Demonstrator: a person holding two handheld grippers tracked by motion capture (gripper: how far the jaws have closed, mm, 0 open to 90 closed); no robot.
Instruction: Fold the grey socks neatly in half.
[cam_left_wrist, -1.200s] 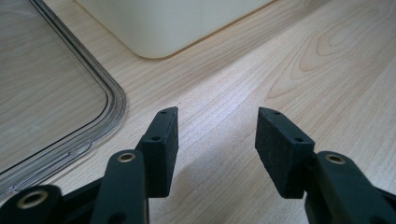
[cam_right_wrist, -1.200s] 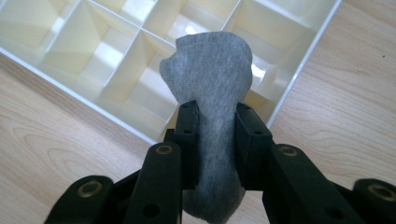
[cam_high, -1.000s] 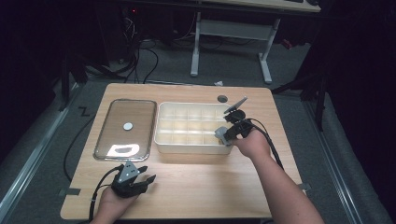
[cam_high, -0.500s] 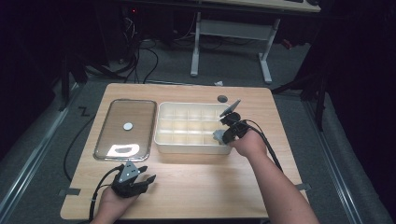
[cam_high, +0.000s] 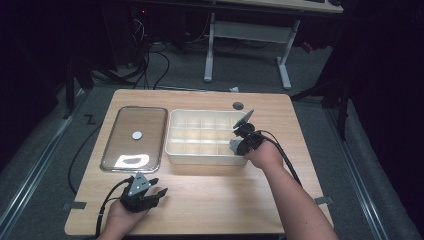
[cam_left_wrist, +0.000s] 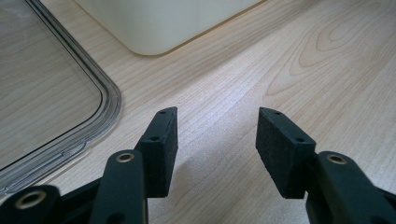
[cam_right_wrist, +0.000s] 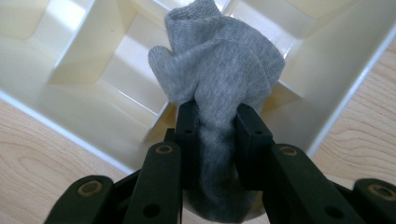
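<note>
Sock (cam_right_wrist: 219, 60), grey, bunched, clamped between jaws of right gripper (cam_right_wrist: 217, 123), hanging over divided cream bin (cam_high: 200, 150) at its right end, roughly 3 o'clock of the bin in high view. Loose upper bulge wider than a single cell; tail hanging below the jaws on the near side.

Risks, judged from here:
- Bulge likely to straddle a divider and land across two cells if released off-centre.
- Tail close to the near wall; could drape over the rim and drag the sock out onto the counter (cam_high: 225, 190).
- Fabric may cling to the pads on release and lift back out with the gripper.
- Jaw tips near the dividers; going lower at an angle could nudge the light bin.

Left gripper (cam_left_wrist: 217, 140) parked at 7 o'clock on the counter, jaws wide, holding nothing, so no bracing of the bin. Clear lid (cam_high: 134, 137) flat at 9 o'clock of the bin, apart from it, out of the way.
</note>
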